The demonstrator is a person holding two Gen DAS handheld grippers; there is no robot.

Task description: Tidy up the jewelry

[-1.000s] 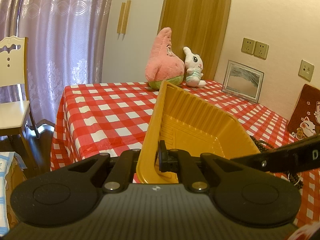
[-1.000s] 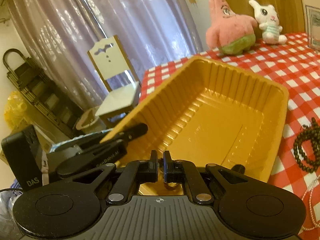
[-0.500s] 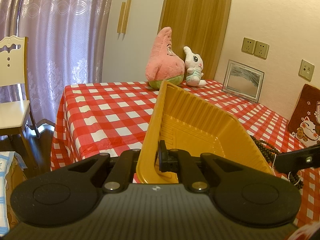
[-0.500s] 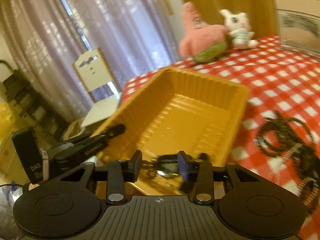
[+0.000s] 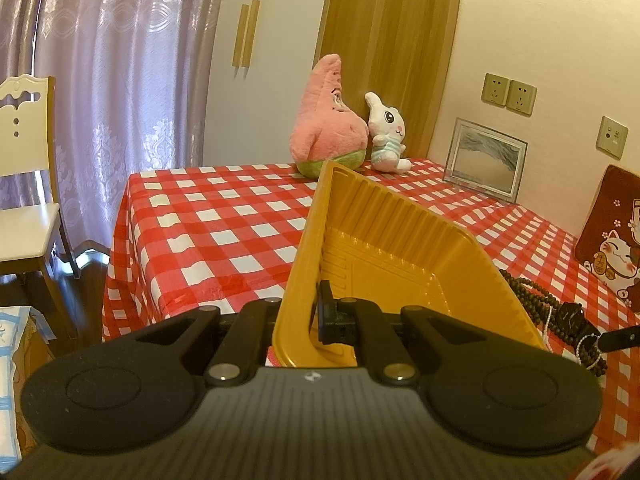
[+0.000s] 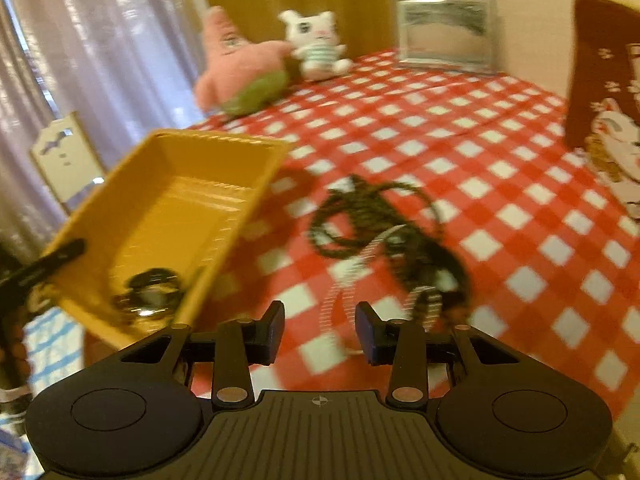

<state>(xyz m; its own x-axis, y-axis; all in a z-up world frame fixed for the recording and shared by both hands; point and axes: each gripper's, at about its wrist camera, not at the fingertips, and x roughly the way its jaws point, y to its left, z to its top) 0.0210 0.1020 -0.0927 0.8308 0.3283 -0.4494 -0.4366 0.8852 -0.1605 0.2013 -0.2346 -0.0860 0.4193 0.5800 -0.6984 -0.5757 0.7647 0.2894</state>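
Observation:
My left gripper point(image 5: 310, 316) is shut on the near rim of a yellow plastic tray point(image 5: 384, 248) and holds it tilted at the table's front edge. In the right wrist view the tray point(image 6: 168, 200) holds a dark bracelet point(image 6: 150, 292) in its near corner. My right gripper point(image 6: 320, 330) is open and empty, right of the tray, just in front of a heap of dark bead necklaces point(image 6: 372, 216) and a white pearl strand point(image 6: 348, 280) on the checked cloth. The heap also shows in the left wrist view point(image 5: 536, 300).
A pink star plush point(image 5: 328, 120) and white bunny plush point(image 5: 386, 136) stand at the table's far edge. A picture frame point(image 5: 486, 160) and a cat-print cushion point(image 5: 612, 236) lean on the right wall. A white chair point(image 5: 24, 184) stands left of the table.
My right gripper opened, left the bracelet in the tray, and swung right toward the necklace heap. The left gripper and tray have not moved.

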